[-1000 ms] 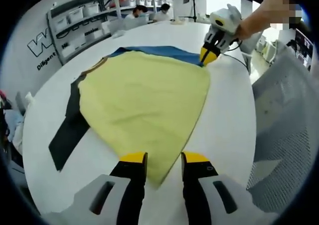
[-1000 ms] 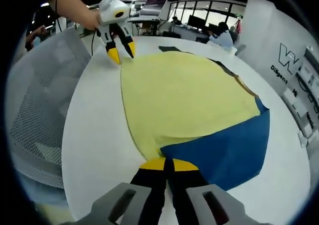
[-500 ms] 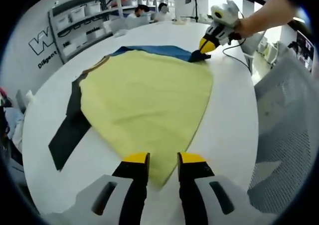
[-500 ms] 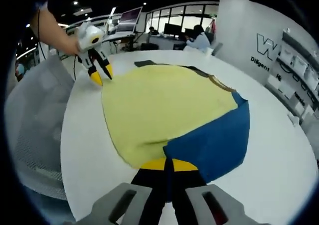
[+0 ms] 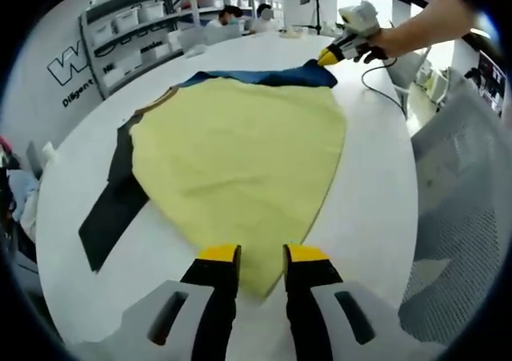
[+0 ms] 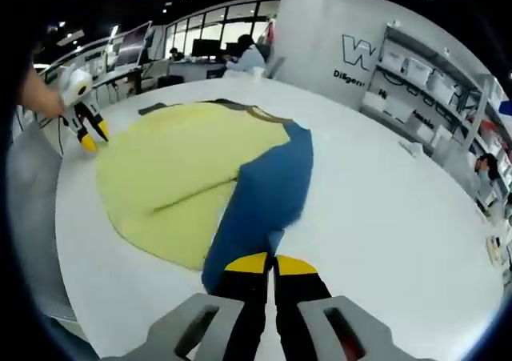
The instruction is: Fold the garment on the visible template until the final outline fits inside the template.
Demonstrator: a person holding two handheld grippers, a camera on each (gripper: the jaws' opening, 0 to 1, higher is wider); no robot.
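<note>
A yellow garment (image 5: 240, 153) lies spread on a white round table (image 5: 368, 209), over a black template (image 5: 108, 209) that sticks out at its left side. My left gripper (image 5: 260, 257) is open, and the garment's near tip lies between its jaws. Along the far edge runs the garment's blue part (image 5: 264, 77), pinched at its right end by my right gripper (image 5: 324, 57). In the right gripper view, that gripper (image 6: 270, 263) is shut on the blue part (image 6: 268, 185), which stretches away beside the yellow cloth (image 6: 168, 169). The left gripper (image 6: 90, 139) stands open at the far left.
A grey mesh chair (image 5: 464, 185) stands at the table's right edge. A cable (image 5: 384, 89) trails over the table by the right gripper. Shelves with white bins (image 5: 128, 25) line the back wall, and people sit beyond the table.
My right gripper has pulled the blue part away from the yellow cloth and drawn it out long. Its view has swung round. The left gripper has hardly moved.
</note>
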